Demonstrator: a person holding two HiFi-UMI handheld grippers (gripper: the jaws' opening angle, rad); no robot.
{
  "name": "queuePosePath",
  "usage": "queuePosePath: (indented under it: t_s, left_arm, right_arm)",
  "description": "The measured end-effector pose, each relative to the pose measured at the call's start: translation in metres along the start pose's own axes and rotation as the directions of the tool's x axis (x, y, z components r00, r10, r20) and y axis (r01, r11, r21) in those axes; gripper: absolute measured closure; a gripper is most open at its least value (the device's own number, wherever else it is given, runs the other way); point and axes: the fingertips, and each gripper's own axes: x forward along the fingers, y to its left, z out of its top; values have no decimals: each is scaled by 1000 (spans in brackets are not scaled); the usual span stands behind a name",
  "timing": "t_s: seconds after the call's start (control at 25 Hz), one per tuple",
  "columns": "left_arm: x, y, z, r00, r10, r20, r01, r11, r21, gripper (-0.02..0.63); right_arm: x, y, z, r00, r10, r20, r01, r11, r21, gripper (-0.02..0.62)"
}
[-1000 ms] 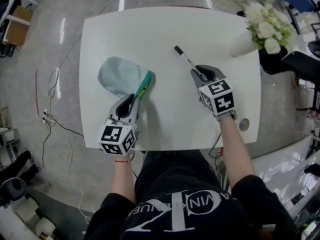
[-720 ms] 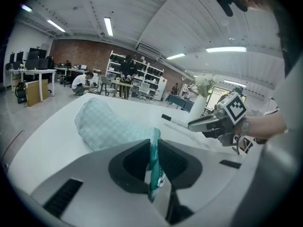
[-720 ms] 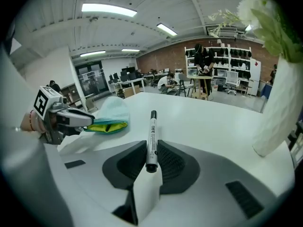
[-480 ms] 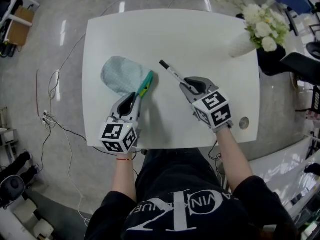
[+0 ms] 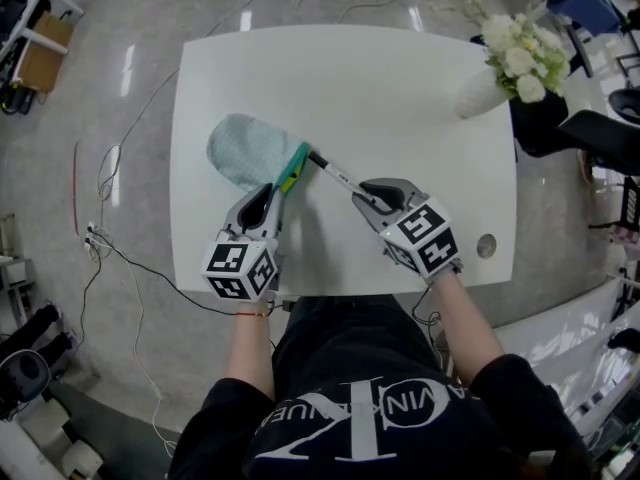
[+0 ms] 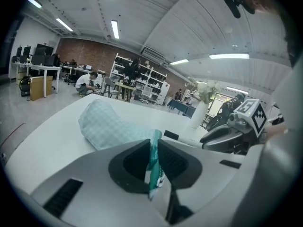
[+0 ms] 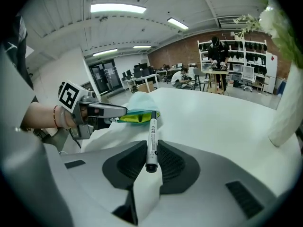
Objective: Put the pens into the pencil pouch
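Note:
A pale green checked pencil pouch (image 5: 250, 151) lies on the white table (image 5: 400, 78), its teal-edged mouth (image 5: 293, 169) facing right. My left gripper (image 5: 268, 202) is shut on that teal edge (image 6: 154, 163) and holds it up. My right gripper (image 5: 372, 200) is shut on a white pen with a black cap (image 5: 335, 173). The pen points up-left, and its tip sits at the pouch's mouth. In the right gripper view the pen (image 7: 151, 141) runs straight out from the jaws toward the yellow-green opening (image 7: 137, 117).
A white vase of pale flowers (image 5: 505, 63) stands at the table's far right corner. A round cable hole (image 5: 487, 246) sits near the right front edge. Cables (image 5: 110, 168) lie on the floor to the left.
My right gripper has carried the pen left and toward me, from mid-table to the pouch's mouth. The left gripper has kept its hold on the pouch edge.

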Motion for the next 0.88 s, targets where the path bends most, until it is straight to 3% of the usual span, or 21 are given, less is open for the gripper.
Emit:
queuePosePath:
  t_s: [0.36, 0.6, 0.88]
  left_arm:
    - [-4, -1, 8, 1000, -13, 22, 13, 1000, -9, 555]
    - [-3, -8, 4, 999, -38, 2, 38, 999, 31, 555]
    - [-4, -14, -2, 998, -62, -8, 62, 998, 17, 555]
  right_arm:
    - [8, 25, -3, 998, 46, -33, -47, 999, -25, 512]
    - [21, 29, -1, 997, 66, -38, -67, 997, -34, 512]
    - [35, 28, 5, 996, 77, -44, -79, 996, -37, 512]
